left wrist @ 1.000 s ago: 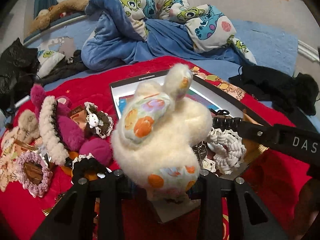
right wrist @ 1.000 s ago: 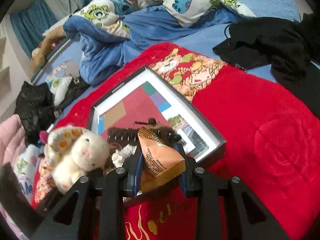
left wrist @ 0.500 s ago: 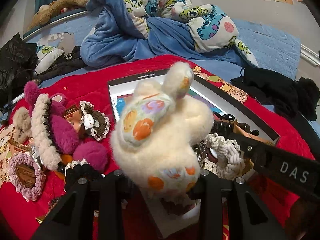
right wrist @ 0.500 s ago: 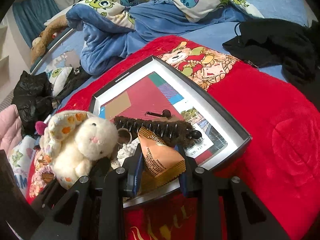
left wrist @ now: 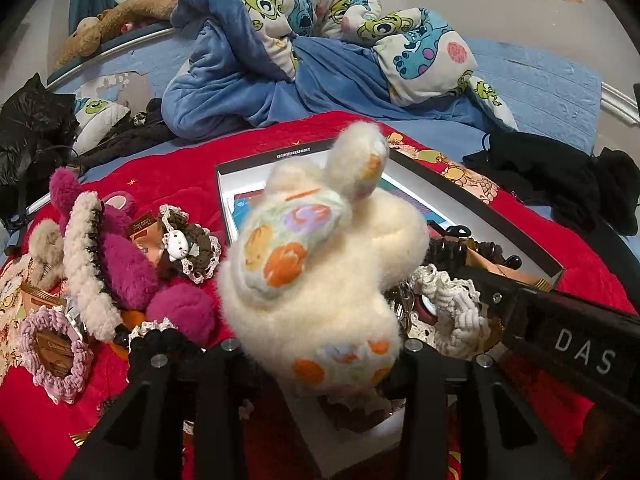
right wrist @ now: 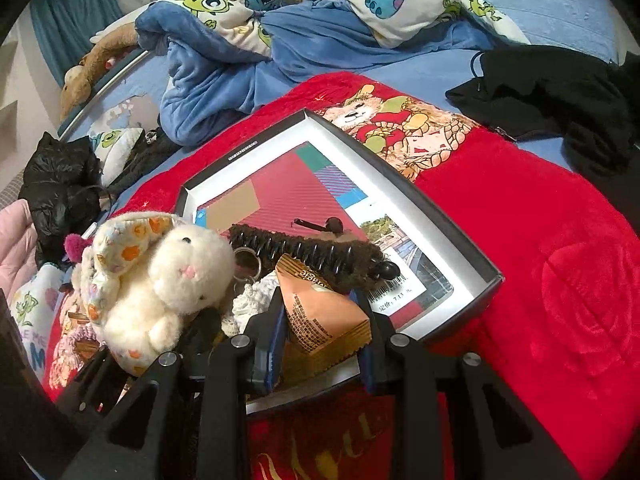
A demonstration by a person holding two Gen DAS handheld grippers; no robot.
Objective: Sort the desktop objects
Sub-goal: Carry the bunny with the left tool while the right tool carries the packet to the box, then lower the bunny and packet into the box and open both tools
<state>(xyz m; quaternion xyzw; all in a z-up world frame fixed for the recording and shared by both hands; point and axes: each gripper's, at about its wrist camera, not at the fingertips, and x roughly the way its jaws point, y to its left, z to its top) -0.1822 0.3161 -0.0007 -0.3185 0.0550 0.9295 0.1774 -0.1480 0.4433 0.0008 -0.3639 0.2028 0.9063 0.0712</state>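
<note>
My left gripper (left wrist: 316, 364) is shut on a cream plush bunny (left wrist: 320, 264) with flowered ears, held over the near left corner of a shallow black-rimmed box (left wrist: 476, 212). The bunny also shows in the right wrist view (right wrist: 160, 276). My right gripper (right wrist: 320, 320) is shut on an orange snack packet (right wrist: 320, 312) above the box's near edge (right wrist: 452, 224). In the box lie a dark furry hair claw (right wrist: 316, 252), a key ring (right wrist: 246, 260) and a white crocheted piece (left wrist: 448, 304).
Left of the box on the red blanket (right wrist: 540, 240) lie magenta plush pieces (left wrist: 124, 264), a fluffy cream hair claw (left wrist: 82, 264), a brown crocheted clip (left wrist: 188, 244) and a pink crocheted frame (left wrist: 52, 348). Black clothes (right wrist: 560, 92) and a blue duvet (right wrist: 304, 40) lie behind.
Both grippers have moved a little forward over the box with their loads. The right gripper's arm now crosses lower in the left wrist view.
</note>
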